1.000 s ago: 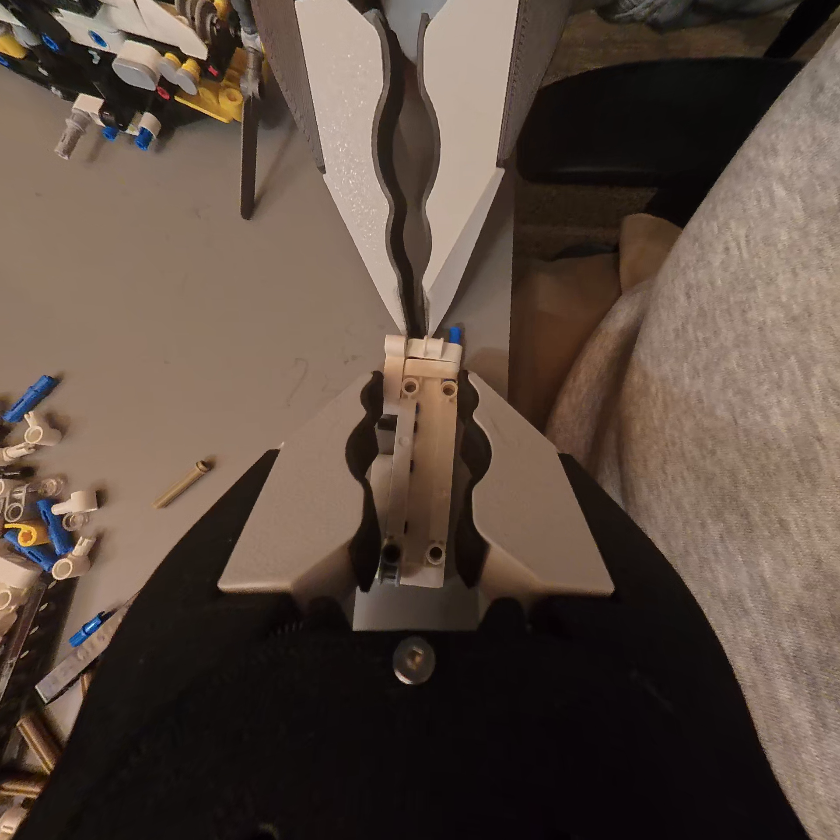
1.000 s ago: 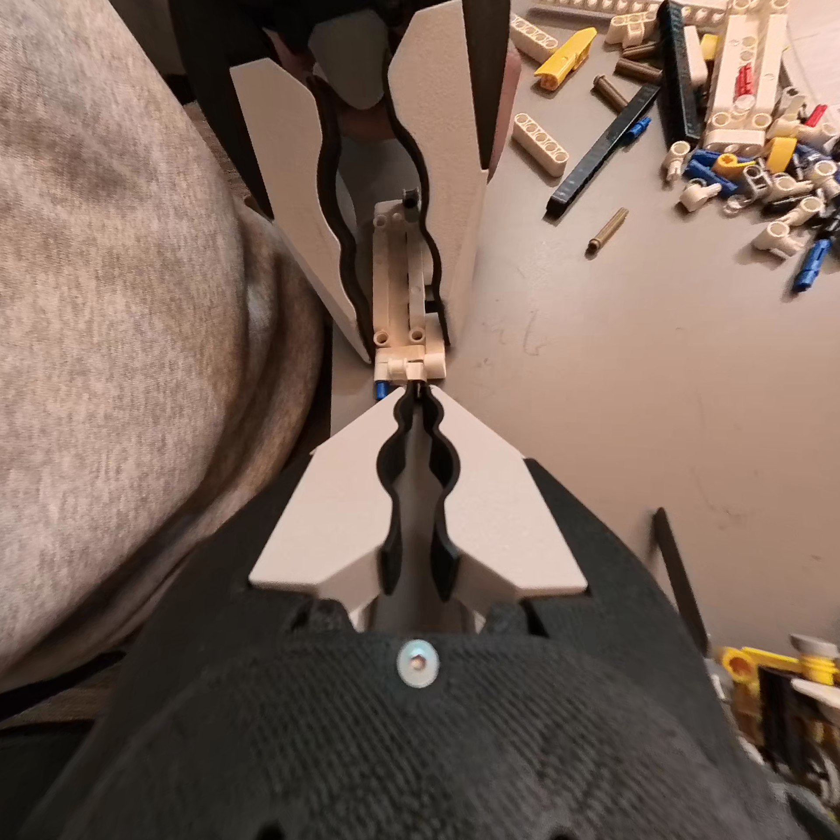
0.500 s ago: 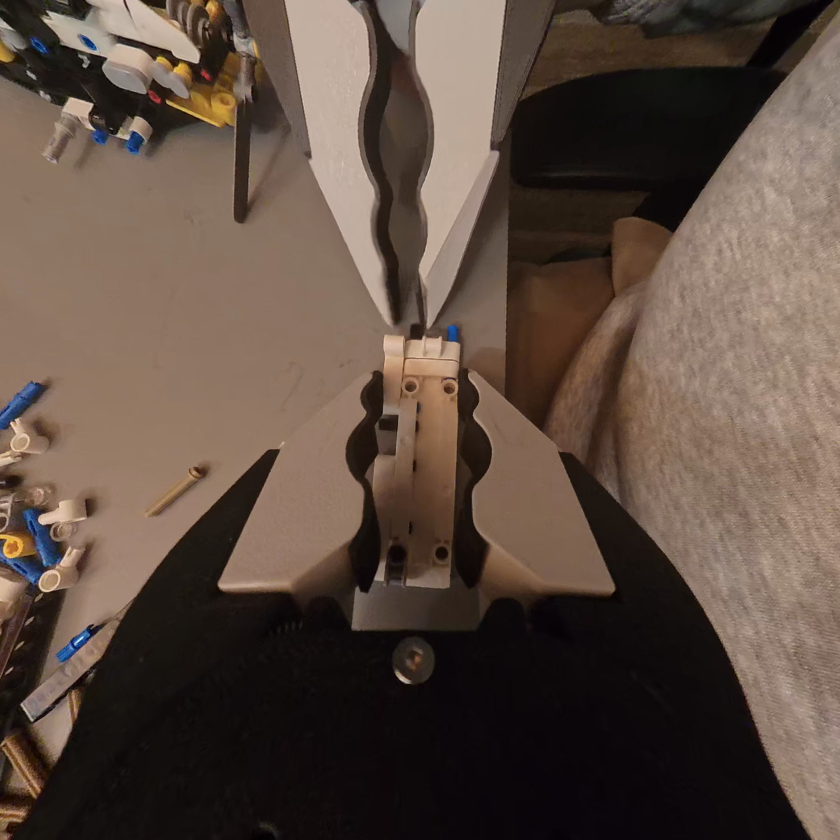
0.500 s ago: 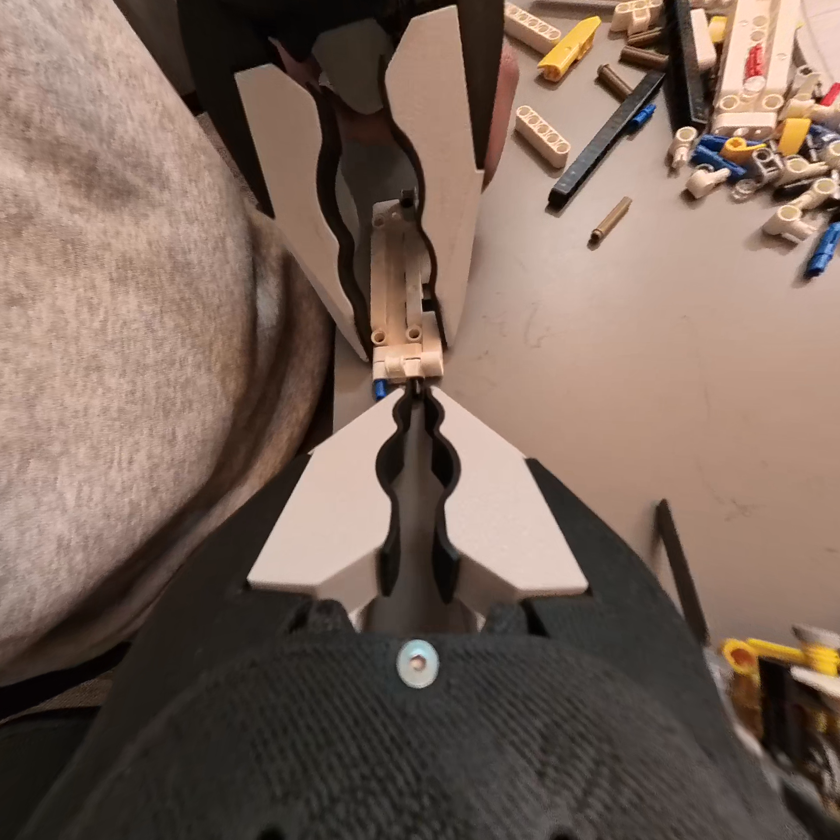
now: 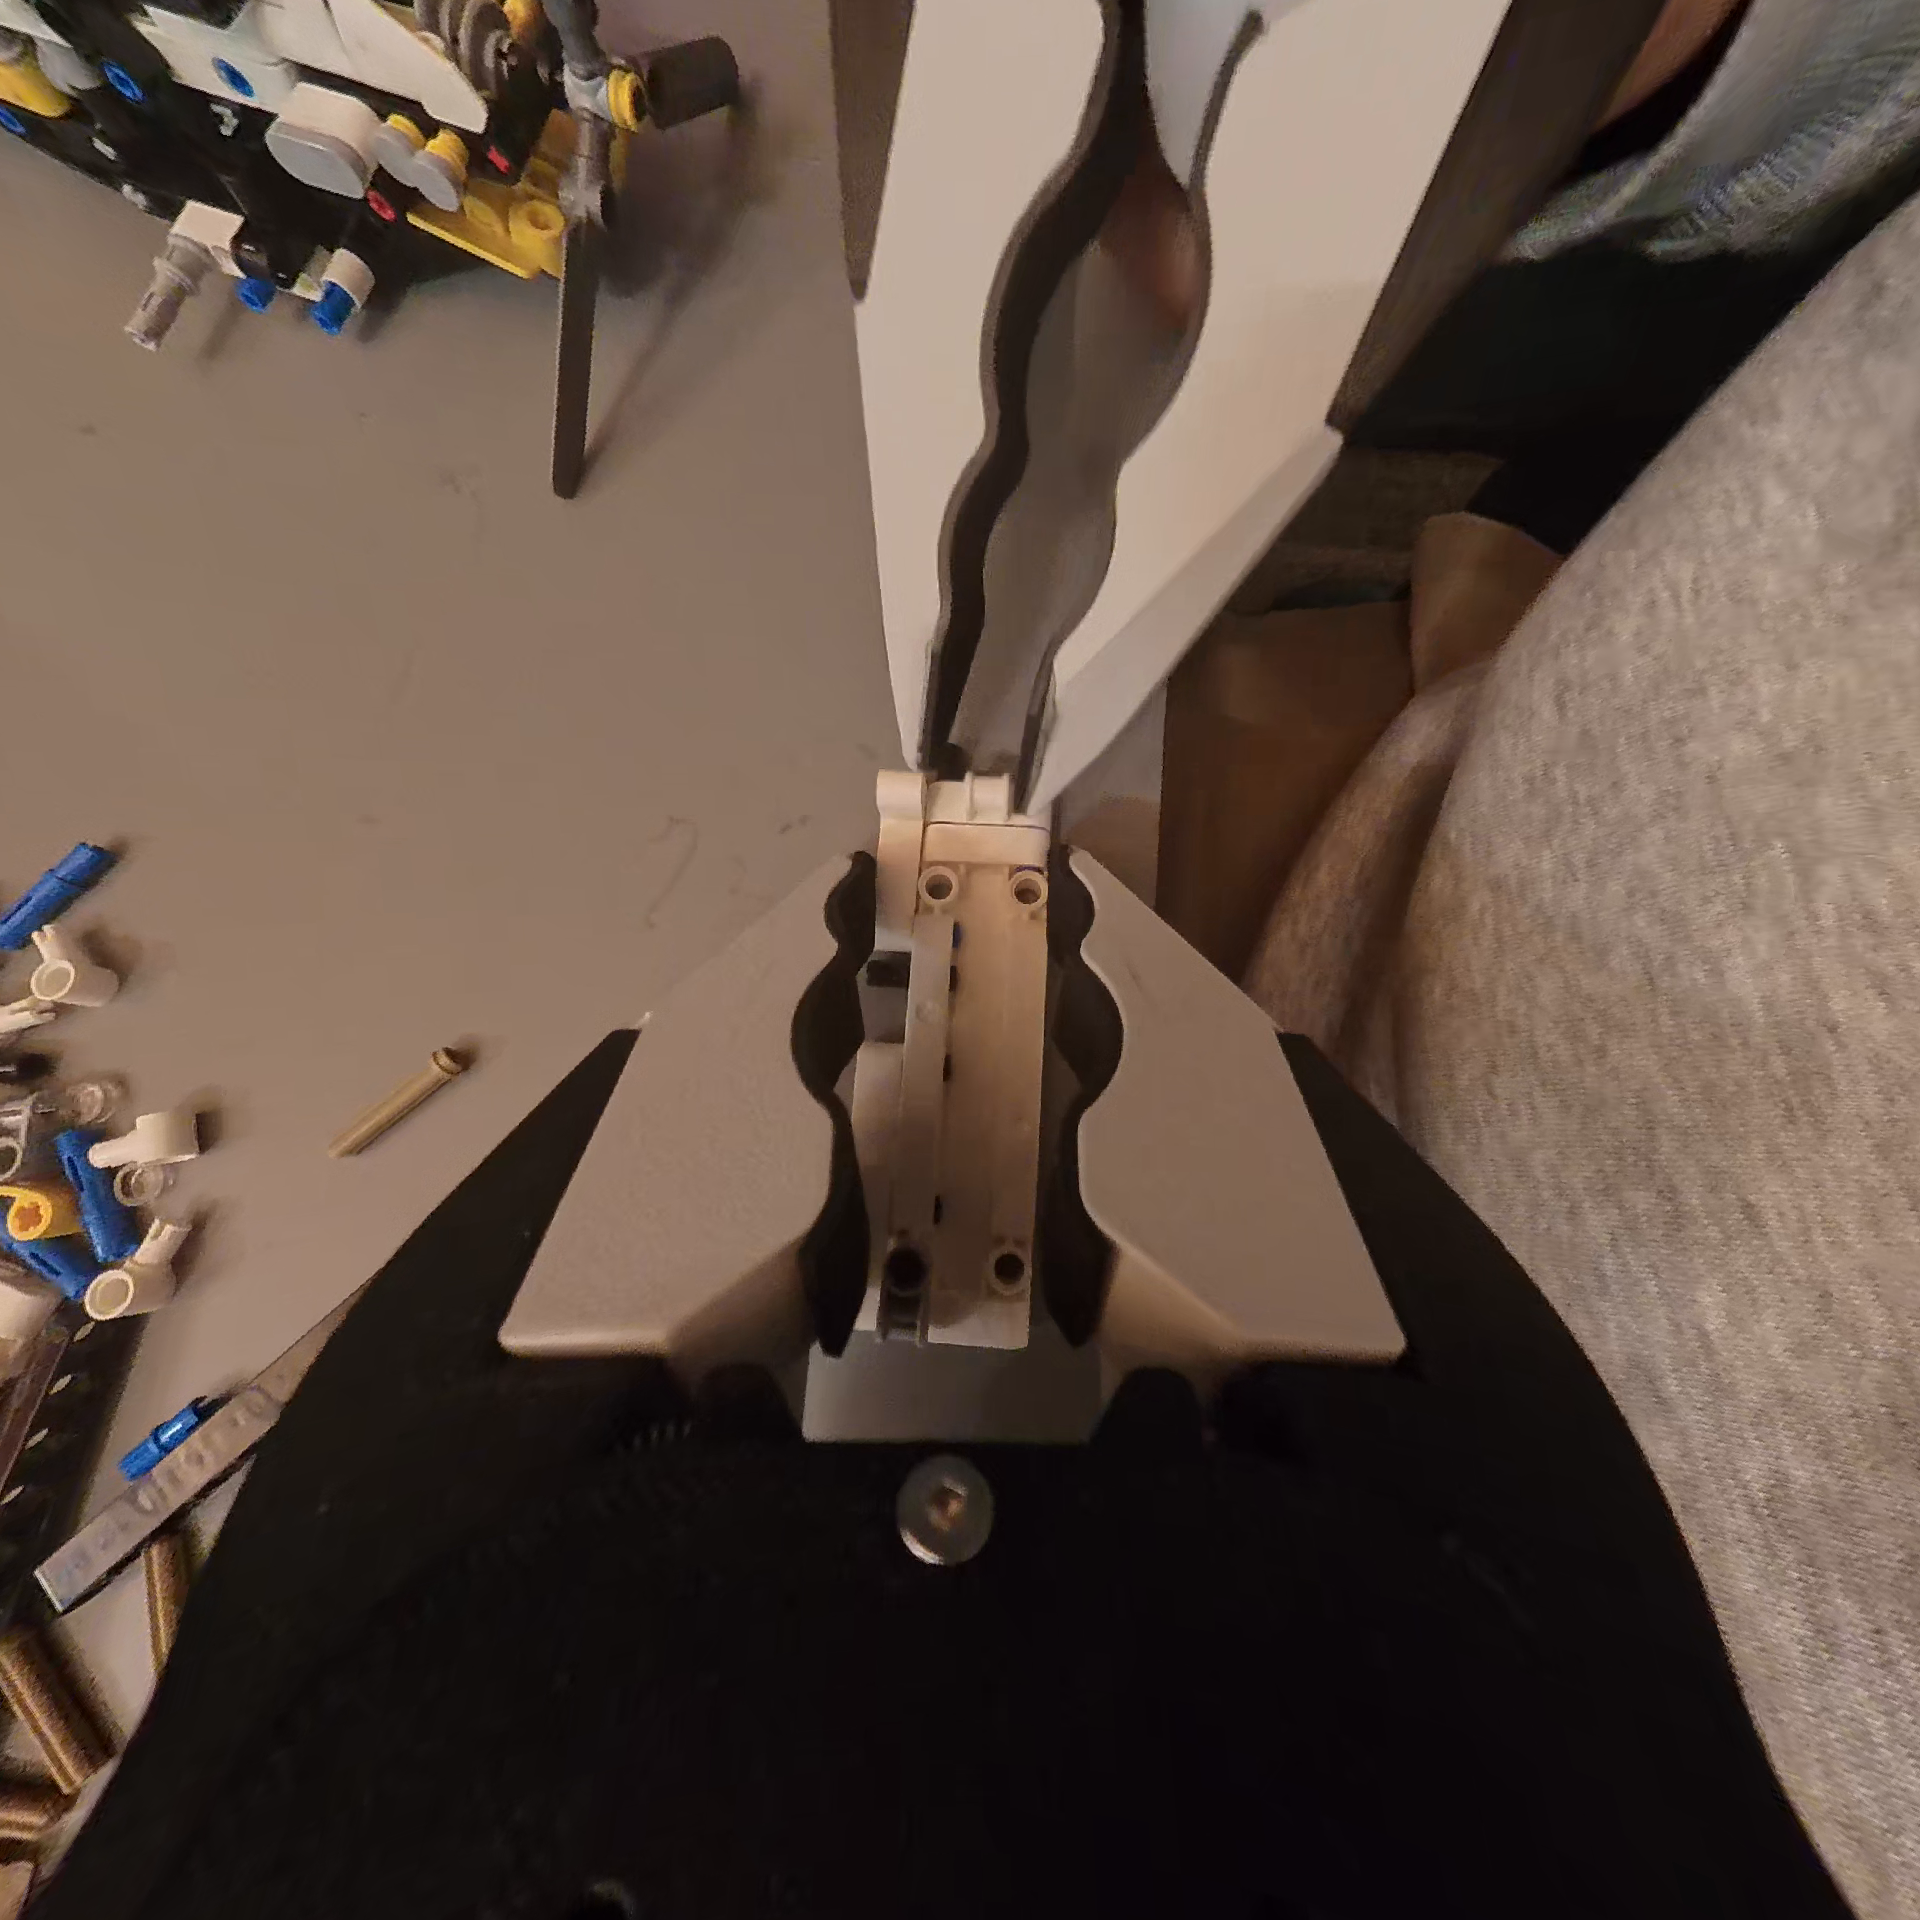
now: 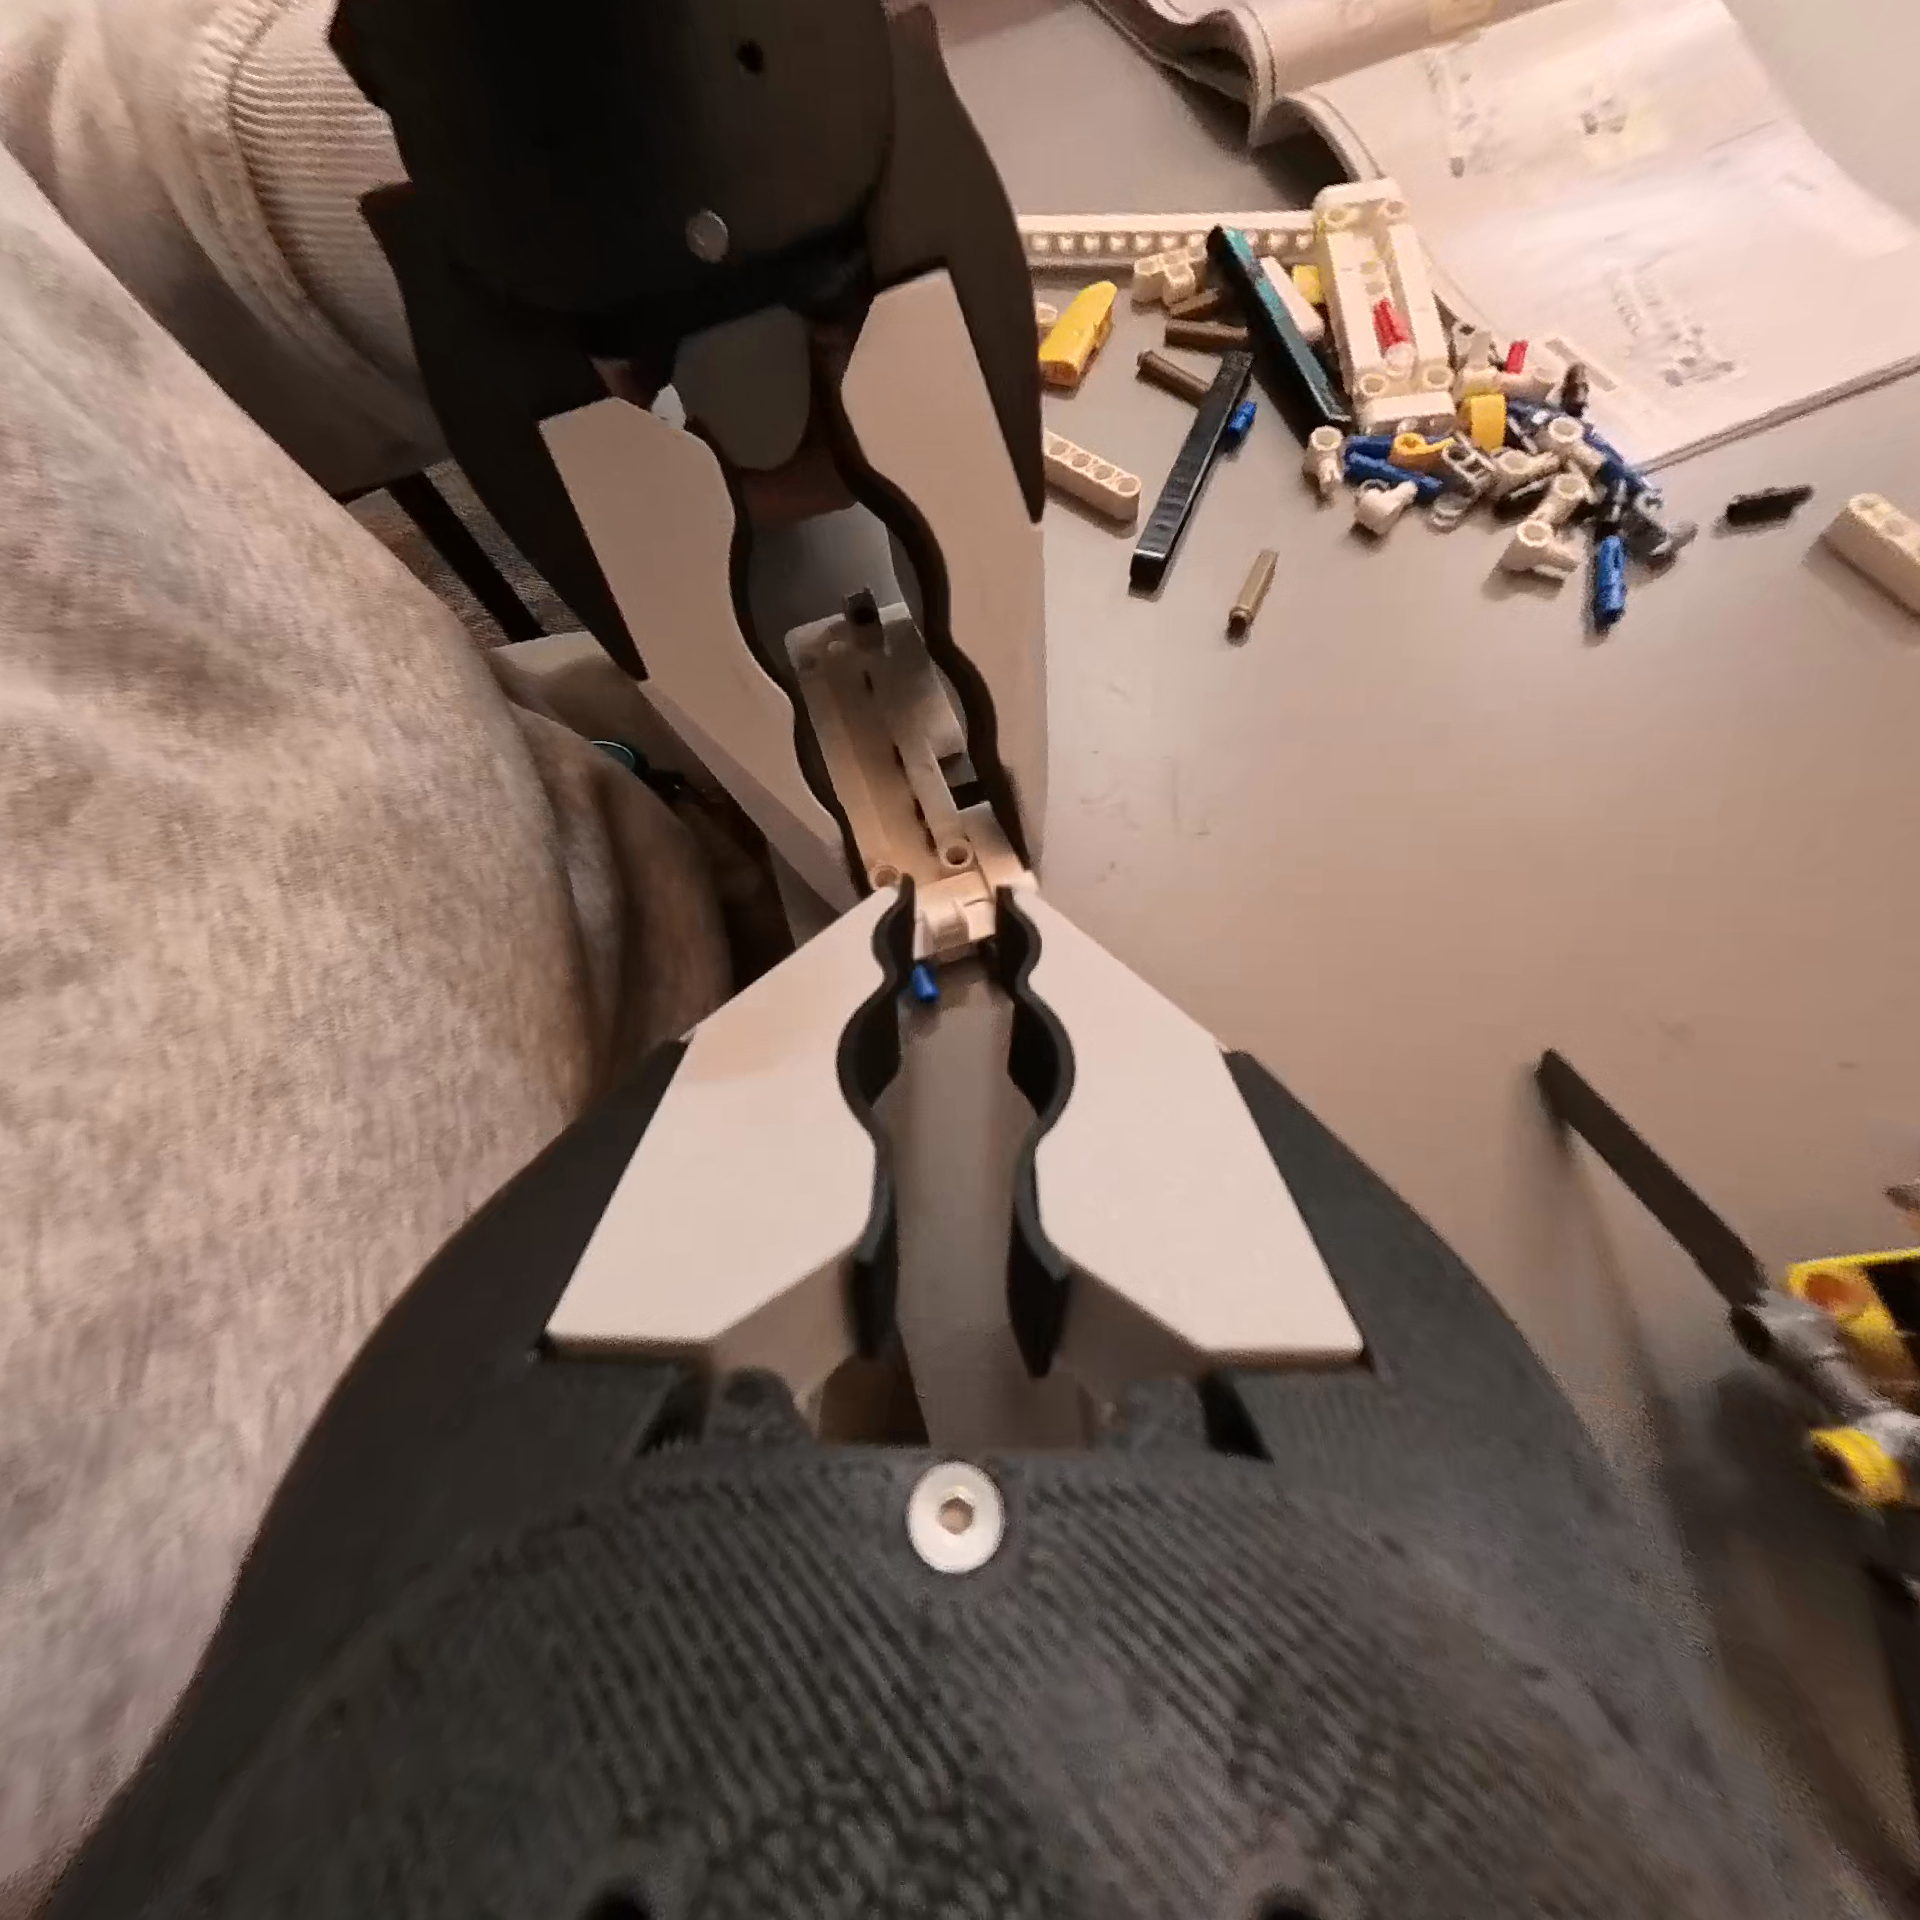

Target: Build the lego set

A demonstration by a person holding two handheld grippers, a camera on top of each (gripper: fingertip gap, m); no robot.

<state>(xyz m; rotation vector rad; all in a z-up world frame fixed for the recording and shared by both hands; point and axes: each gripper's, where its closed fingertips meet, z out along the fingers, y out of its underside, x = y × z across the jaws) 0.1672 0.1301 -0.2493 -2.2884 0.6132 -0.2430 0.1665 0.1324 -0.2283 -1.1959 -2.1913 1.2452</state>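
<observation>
Lego assembly (image 5: pixel 961 1081), a long cream-white piece built of beams, lies lengthwise between the fingers of the left hand-held gripper (image 5: pixel 956 862), which is closed on its two long sides and carries it above the near edge of the counter (image 5: pixel 364 644). In the right wrist view the same assembly (image 6: pixel 894 769) shows in that gripper's grasp, its small white end block pointing toward the camera.

Facing it tip to tip, the right hand-held gripper (image 6: pixel 956 914) has its fingers parted only a little, and the tips sit on either side of the end block, seemingly pinching it. A small blue pin (image 6: pixel 921 982) sticks out just beside that block, next to the left fingertip in this view.

On the grey counter, well apart from the grippers, lie a loose tan pin (image 5: pixel 400 1117), a heap of small blue, white and yellow parts (image 6: pixel 1496 457) and a black beam (image 6: pixel 1190 473). A partly built black, white and yellow model (image 5: pixel 312 145) stands at the far side in the left wrist view. An open booklet (image 6: pixel 1558 208) lies beyond the heap. Grey fabric of a person's clothing (image 5: pixel 1662 1039) fills the side beside the counter edge.
</observation>
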